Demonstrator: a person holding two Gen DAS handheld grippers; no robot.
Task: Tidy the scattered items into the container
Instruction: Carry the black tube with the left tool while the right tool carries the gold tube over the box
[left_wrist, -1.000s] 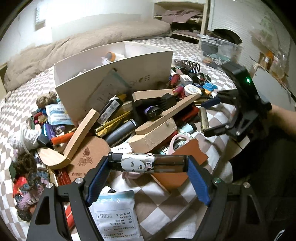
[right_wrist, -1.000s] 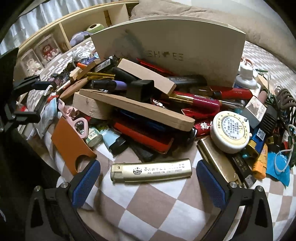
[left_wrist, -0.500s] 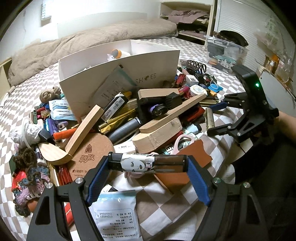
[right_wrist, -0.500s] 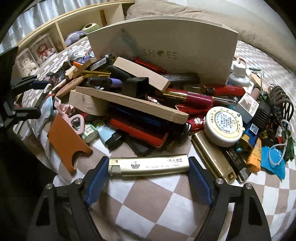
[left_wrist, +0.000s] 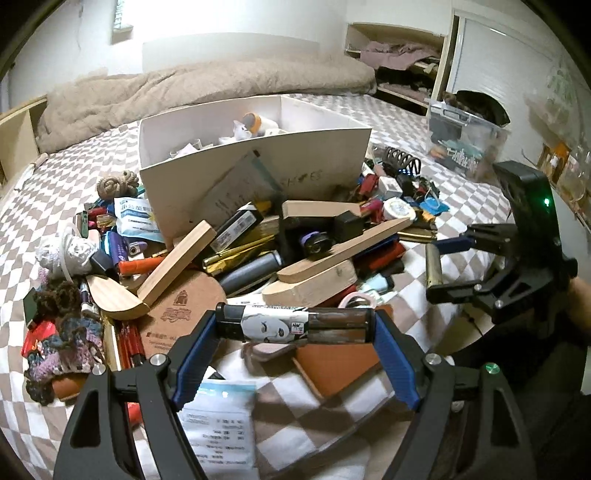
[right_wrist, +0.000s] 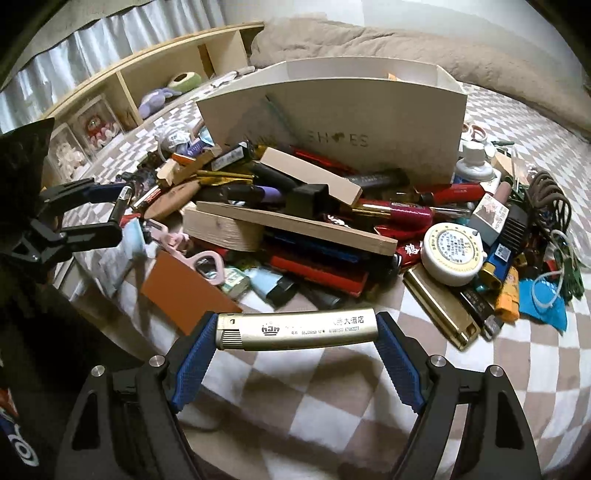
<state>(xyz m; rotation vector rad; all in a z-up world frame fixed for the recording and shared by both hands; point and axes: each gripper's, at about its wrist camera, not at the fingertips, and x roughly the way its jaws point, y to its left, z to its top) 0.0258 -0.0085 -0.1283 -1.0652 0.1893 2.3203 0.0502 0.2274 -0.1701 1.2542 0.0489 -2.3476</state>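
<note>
The left gripper (left_wrist: 295, 332) clamps a dark lighter (left_wrist: 295, 325) with a face printed on its label, held crosswise by its two ends between the blue pads (left_wrist: 194, 360), clear of the checked bedcover (left_wrist: 44, 177). Under it and just ahead lie a brown leather piece (left_wrist: 340, 363), a round cork coaster (left_wrist: 184, 306) and, nearest the camera, a white sachet (left_wrist: 218, 417).

The right gripper (right_wrist: 295, 332) grips a gold lighter (right_wrist: 295, 328) the same way, end to end between its pads, lifted off the cover. Straight ahead of it sits the pile: wooden blocks (right_wrist: 291, 225), a red flat case (right_wrist: 317, 271), a pink heart-shaped opener (right_wrist: 207, 262) to the front left, a round white tin (right_wrist: 452, 253) and a gold harmonica (right_wrist: 439, 306) to the front right.

Beyond the pile, farther out from both grippers, stands the white shoe box (right_wrist: 332, 122), open on top, with a few small things already inside. In the left wrist view the right gripper shows off to the right with its gold lighter.
</note>
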